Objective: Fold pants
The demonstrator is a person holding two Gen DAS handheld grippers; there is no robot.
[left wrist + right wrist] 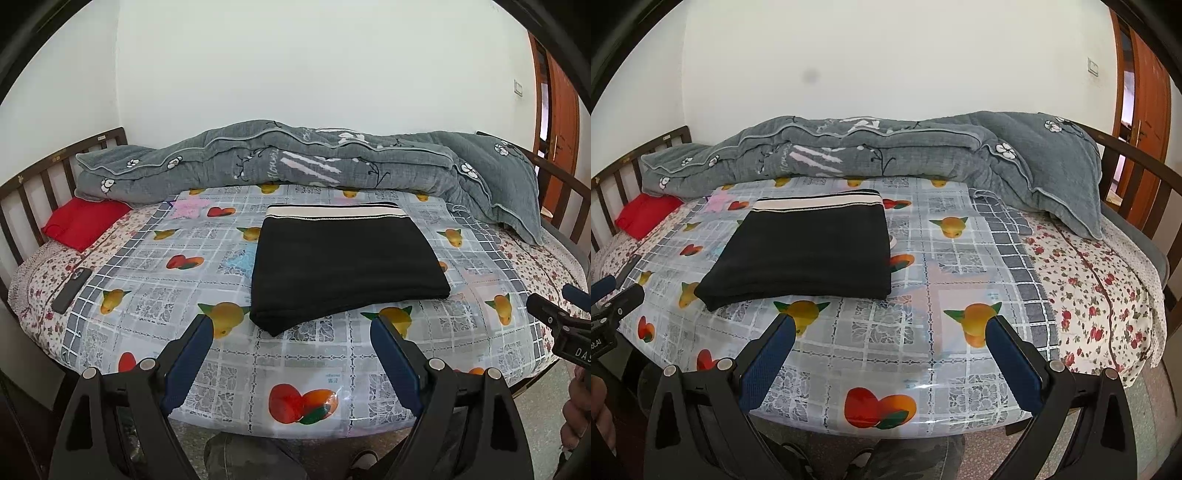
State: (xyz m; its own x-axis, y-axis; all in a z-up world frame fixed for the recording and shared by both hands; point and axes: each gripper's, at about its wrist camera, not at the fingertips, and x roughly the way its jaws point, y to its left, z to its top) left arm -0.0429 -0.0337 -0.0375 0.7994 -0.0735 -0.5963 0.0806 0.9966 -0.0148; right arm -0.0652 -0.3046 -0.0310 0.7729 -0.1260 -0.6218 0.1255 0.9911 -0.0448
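Pants point(343, 262): black, folded flat on bed point(155, 321); soft, light, limp, judged non-slippery. Grasp at near folded edge, through all layers. Left tool point(291, 332), right tool point(890, 328): wide, empty.

Folded black pants point(343, 266) on fruit-print plastic sheet point(155, 295), left gripper point(291, 328) wide open near them, empty, grey quilt point(295, 158) far, red pillow point(85, 221) far left

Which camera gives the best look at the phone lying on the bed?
The left wrist view: the dark phone lies in full on the floral sheet near the bed's left edge. In the right wrist view the left gripper hides all but a sliver.
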